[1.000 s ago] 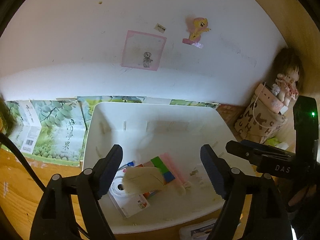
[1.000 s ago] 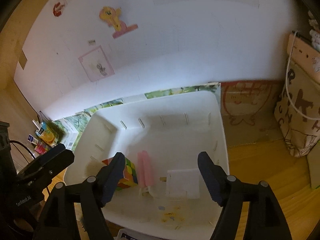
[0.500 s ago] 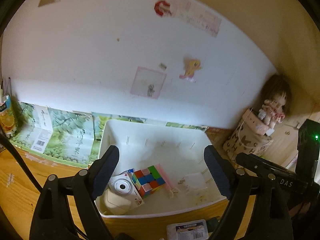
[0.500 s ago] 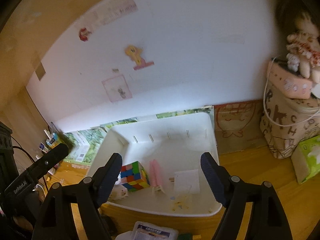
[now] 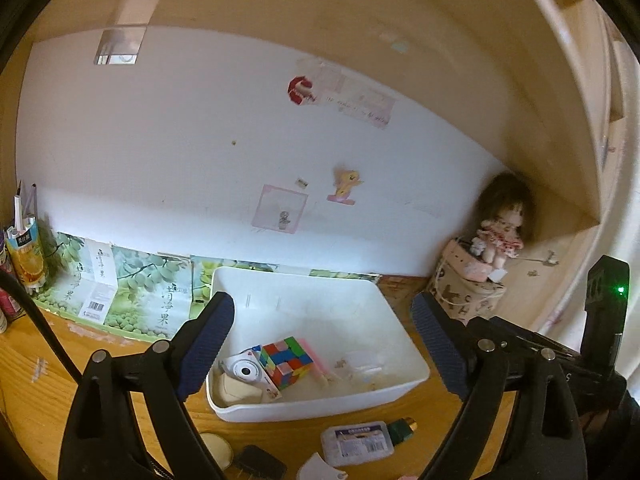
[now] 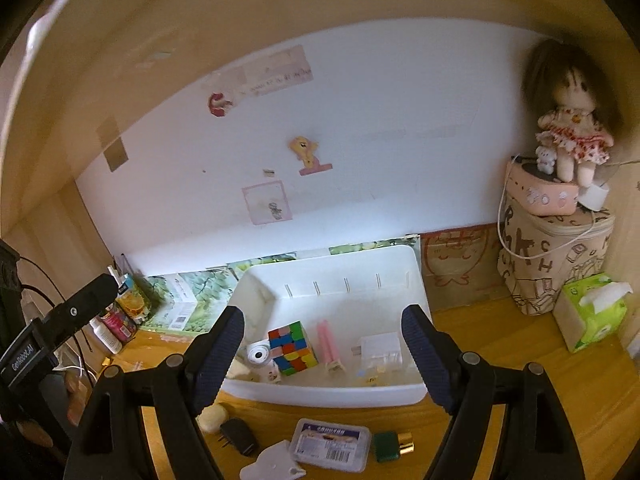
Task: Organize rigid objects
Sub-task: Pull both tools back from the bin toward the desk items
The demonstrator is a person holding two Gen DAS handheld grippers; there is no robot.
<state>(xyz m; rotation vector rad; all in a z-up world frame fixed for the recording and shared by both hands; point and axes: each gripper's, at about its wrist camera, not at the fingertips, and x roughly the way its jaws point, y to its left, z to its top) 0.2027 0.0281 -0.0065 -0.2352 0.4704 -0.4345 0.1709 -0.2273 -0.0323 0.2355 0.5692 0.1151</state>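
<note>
A white bin (image 5: pixel 396 320) (image 6: pixel 416 280) sits on the wooden desk. It holds a colour cube (image 5: pixel 286 360) (image 6: pixel 292 346), a small white toy camera (image 5: pixel 244 372) (image 6: pixel 258 356), a pink stick (image 6: pixel 326 340) and a white plug (image 6: pixel 380 348). In front of the bin lie a clear plastic case (image 5: pixel 356 440) (image 6: pixel 330 444), a green bottle (image 6: pixel 390 446), a black plug (image 6: pixel 238 436) and a white piece (image 6: pixel 272 464). My left gripper (image 5: pixel 320 348) and right gripper (image 6: pixel 322 352) are both open and empty, held back above the desk's front.
A doll (image 6: pixel 568 136) sits on a printed bag (image 6: pixel 556 264) at the right, with a green tissue pack (image 6: pixel 592 312) beside it. Green cartons (image 5: pixel 120 292) and bottles (image 6: pixel 120 316) stand at the left along the wall.
Both grippers have pulled back and up from over the bin. The bin looks smaller and the objects in front of it have come into view.
</note>
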